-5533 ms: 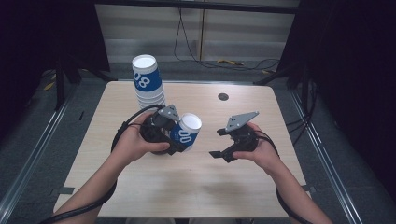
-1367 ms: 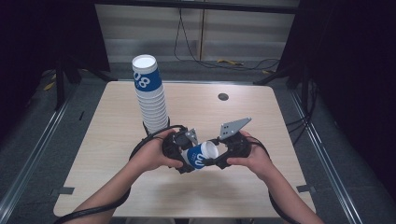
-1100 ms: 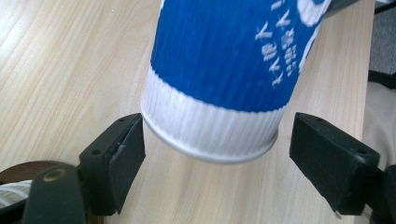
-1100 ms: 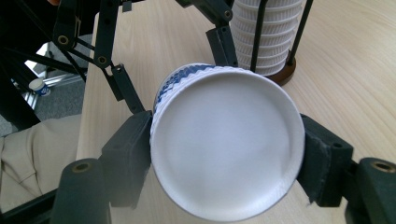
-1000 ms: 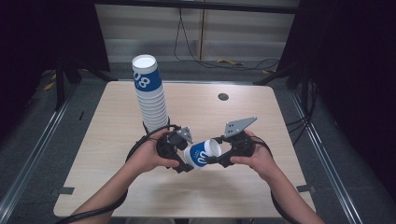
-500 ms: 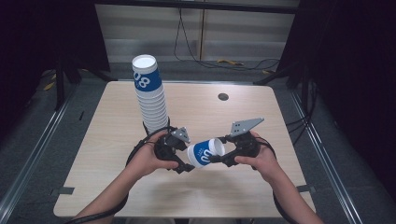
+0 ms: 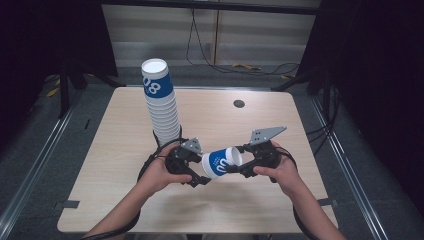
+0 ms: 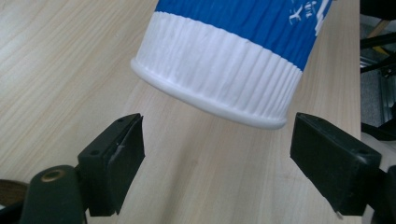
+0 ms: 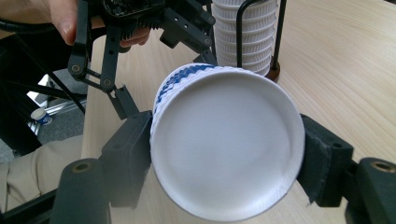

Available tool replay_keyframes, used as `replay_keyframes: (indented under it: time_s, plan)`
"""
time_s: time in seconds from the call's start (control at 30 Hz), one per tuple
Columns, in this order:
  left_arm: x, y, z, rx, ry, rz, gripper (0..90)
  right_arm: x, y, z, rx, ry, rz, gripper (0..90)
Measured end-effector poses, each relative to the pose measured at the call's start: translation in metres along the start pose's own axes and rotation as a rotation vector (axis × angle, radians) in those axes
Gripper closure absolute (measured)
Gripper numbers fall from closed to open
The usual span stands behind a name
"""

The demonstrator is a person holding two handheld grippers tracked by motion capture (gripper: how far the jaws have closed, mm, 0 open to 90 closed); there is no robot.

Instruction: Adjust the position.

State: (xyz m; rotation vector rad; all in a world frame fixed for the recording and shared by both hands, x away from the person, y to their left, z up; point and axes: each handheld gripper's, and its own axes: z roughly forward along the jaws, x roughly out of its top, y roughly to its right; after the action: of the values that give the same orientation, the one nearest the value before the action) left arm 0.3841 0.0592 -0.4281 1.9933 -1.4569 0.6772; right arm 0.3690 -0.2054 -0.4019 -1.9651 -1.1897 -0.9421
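A blue and white paper cup (image 7: 220,162) (image 9: 224,140) lies on its side in the air between my two grippers, a little above the table (image 7: 250,215). My right gripper (image 7: 236,168) (image 9: 226,154) is shut on its base end, one pad on each side of the flat white bottom. The cup's ribbed white mouth rim (image 8: 219,88) points toward my left gripper (image 7: 201,167) (image 8: 219,149). That gripper's jaws stand open on either side of the rim without touching it.
A tall stack of upturned cups (image 7: 161,105) (image 9: 243,32) stands in a black wire holder just behind my left hand. A small dark round spot (image 7: 239,103) sits far back on the table. Metal rails and cables run around the table.
Earlier my left gripper held the cup alone, with the right gripper apart. The grippers came together, the right one closed on the base end, and the left one let go. In the last half second almost nothing moved.
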Motion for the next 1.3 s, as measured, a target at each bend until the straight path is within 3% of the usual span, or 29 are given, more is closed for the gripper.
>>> replay_keyframes:
  time_s: [0.33,0.43,0.53,0.6,0.73,1.3]
  plan:
    - [-0.004,0.000,0.005,-0.013,0.041,-0.031,17.3,-0.001,0.001,-0.002,0.005,0.019,0.014,27.7]
    - [-0.006,0.001,0.007,-0.019,0.086,-0.044,17.3,-0.002,0.001,-0.003,0.006,0.034,0.019,27.7]
    - [-0.007,0.001,0.009,-0.024,0.100,-0.047,17.3,-0.003,0.001,-0.004,0.010,0.044,0.028,27.7]
    - [-0.006,0.002,0.009,-0.022,0.088,-0.040,17.3,-0.004,0.001,-0.004,0.014,0.046,0.027,27.7]
    - [-0.005,0.003,0.011,-0.022,0.117,-0.037,17.3,-0.004,0.001,-0.004,0.017,0.061,0.033,27.7]
    - [-0.003,0.002,0.013,-0.017,0.156,-0.049,17.1,-0.004,-0.001,-0.001,0.040,0.068,0.037,27.7]
